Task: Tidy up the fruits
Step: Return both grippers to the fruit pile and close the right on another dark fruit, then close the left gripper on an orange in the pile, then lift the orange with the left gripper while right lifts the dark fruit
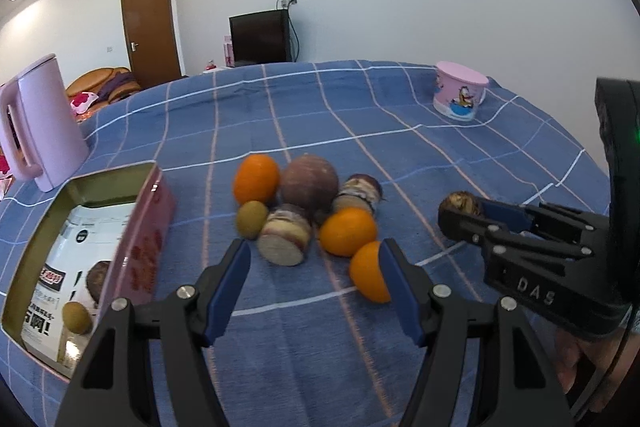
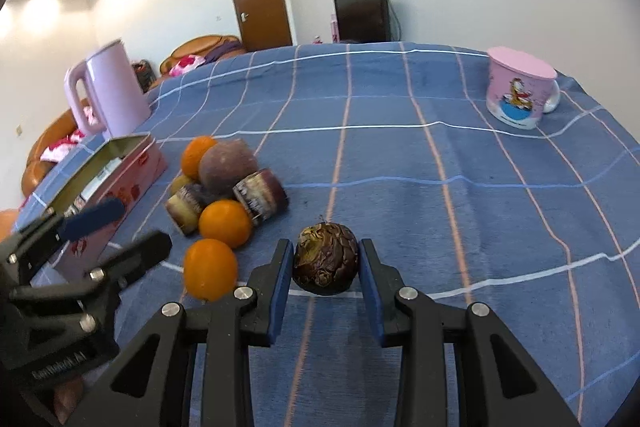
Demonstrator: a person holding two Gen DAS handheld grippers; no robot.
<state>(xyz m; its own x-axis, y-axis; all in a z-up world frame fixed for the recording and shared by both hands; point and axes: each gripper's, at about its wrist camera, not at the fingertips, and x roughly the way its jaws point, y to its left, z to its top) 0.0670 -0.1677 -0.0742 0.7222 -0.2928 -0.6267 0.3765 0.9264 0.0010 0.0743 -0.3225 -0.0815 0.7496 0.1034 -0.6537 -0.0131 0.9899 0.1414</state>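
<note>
Pink kettle: stands at the tabletop's far left edge, about 10 o'clock from the fruit pile.

Pink tin box: open, just left of the pile, at 9 o'clock from it. One kiwi lies inside on a printed sheet.

Tabletop: covered in a blue checked cloth.

Left tongs: seen from their own camera, angled down toward the near edge of the pile. Jaws stand about half open with nothing between them; the right pad sits just in front of the nearest orange. No grip shown.

Fruit pile, left to right: an orange at the far left, a kiwi below it, a cut taro-like piece at 6 o'clock of a large round purplish fruit, a second orange, and a second cut piece at 3 o'clock of the round fruit. All are touching or nearly so.

Right tongs: angled down at the cloth, to the right of the pile and apart from it. Jaws closed against both sides of a dark, wrinkled round fruit. Whether the fruit is clear of the cloth cannot be told.

Pink cartoon cup: lidded, at the far right, about 2 o'clock from the pile, well apart from everything else.
</note>
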